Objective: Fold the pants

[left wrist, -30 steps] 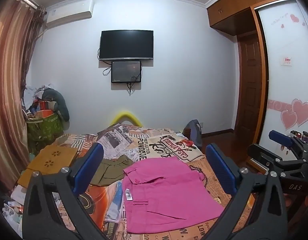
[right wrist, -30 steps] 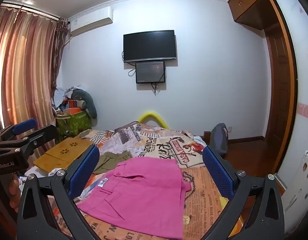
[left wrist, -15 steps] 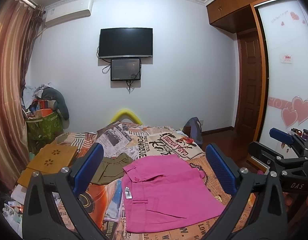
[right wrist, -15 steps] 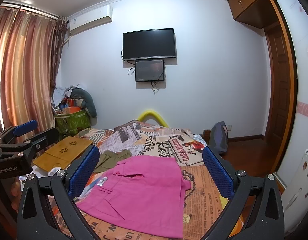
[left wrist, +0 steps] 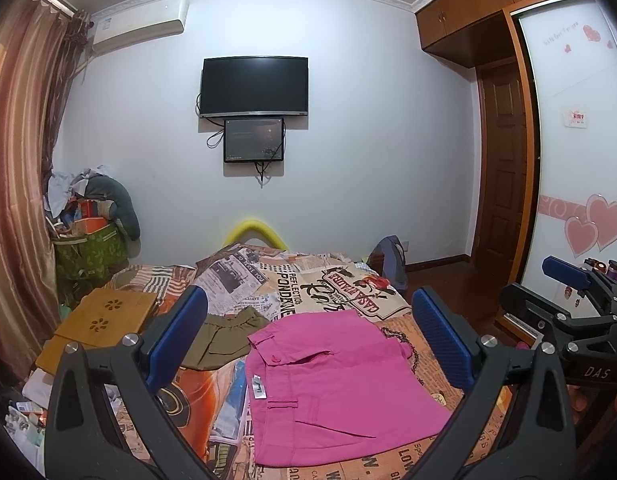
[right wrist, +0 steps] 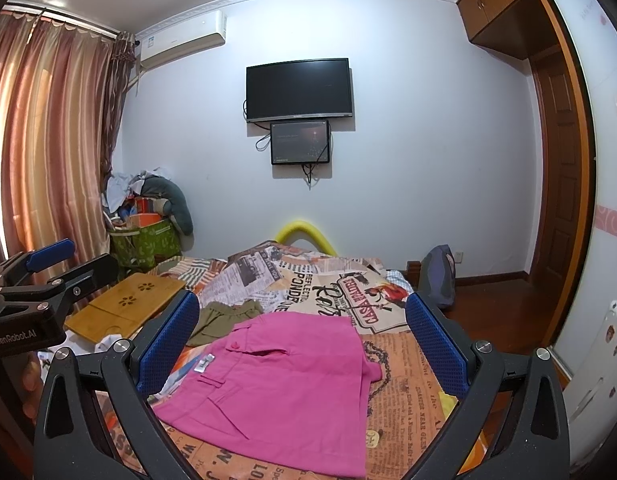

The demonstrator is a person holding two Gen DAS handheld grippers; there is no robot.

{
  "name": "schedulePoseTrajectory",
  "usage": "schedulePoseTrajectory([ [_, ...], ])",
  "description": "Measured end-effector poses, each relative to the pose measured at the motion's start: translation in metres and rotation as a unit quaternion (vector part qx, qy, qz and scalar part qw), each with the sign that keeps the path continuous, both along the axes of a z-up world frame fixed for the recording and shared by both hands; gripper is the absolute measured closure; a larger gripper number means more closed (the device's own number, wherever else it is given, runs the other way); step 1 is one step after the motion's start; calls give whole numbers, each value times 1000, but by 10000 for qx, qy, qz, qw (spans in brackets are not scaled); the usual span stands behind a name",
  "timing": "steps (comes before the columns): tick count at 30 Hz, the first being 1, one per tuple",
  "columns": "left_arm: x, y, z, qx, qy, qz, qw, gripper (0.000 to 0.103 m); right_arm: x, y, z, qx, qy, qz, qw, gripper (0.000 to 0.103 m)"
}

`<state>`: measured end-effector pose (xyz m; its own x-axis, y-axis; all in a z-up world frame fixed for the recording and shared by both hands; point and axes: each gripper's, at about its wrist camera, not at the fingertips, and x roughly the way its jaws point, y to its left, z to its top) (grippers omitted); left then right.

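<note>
The pink pants (left wrist: 340,384) lie flat on the bed (left wrist: 292,284), already folded into a compact, roughly rectangular bundle. The fabric is a bright magenta, smooth with only a few shallow creases. On the upper layer a pocket flap with a single button sits near the far left corner, a white label hangs at the left edge, and a narrow belt loop lies just below it. In the right wrist view the same pink pants (right wrist: 284,392) appear slightly skewed, with the right edge showing a small fold of cloth sticking out past the main bundle. The near edge lies close to the bed's front.
</note>
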<state>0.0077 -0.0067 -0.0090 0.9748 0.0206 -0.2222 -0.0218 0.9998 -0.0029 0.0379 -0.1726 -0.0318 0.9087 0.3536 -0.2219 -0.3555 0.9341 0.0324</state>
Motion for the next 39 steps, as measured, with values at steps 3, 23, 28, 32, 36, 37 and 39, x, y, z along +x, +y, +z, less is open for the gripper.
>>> schedulePoseTrajectory([
  [3, 0, 0, 0, 7, -3, 5, 10000, 0, -1, 0, 0, -8, -8, 2, 10000, 0],
  [23, 0, 1, 0, 2, -13, 21, 10000, 0, 1, 0, -1, -27, 1, -9, 10000, 0],
  [28, 0, 2, 0, -1, -14, 40, 10000, 0, 1, -1, -2, -37, 0, -12, 10000, 0],
  [32, 2, 2, -2, -28, 10, 45, 10000, 0, 1, 0, -3, -55, 14, -15, 10000, 0],
  [36, 6, 2, -2, -30, 43, 43, 10000, 0, 2, 0, -4, -46, 46, -24, 10000, 0],
  [37, 6, 2, -3, -25, 46, 43, 10000, 0, 2, 0, -4, -45, 55, -24, 10000, 0],
  [39, 6, 3, -4, -19, 40, 51, 10000, 0, 4, -1, -4, -43, 68, -36, 10000, 0],
])
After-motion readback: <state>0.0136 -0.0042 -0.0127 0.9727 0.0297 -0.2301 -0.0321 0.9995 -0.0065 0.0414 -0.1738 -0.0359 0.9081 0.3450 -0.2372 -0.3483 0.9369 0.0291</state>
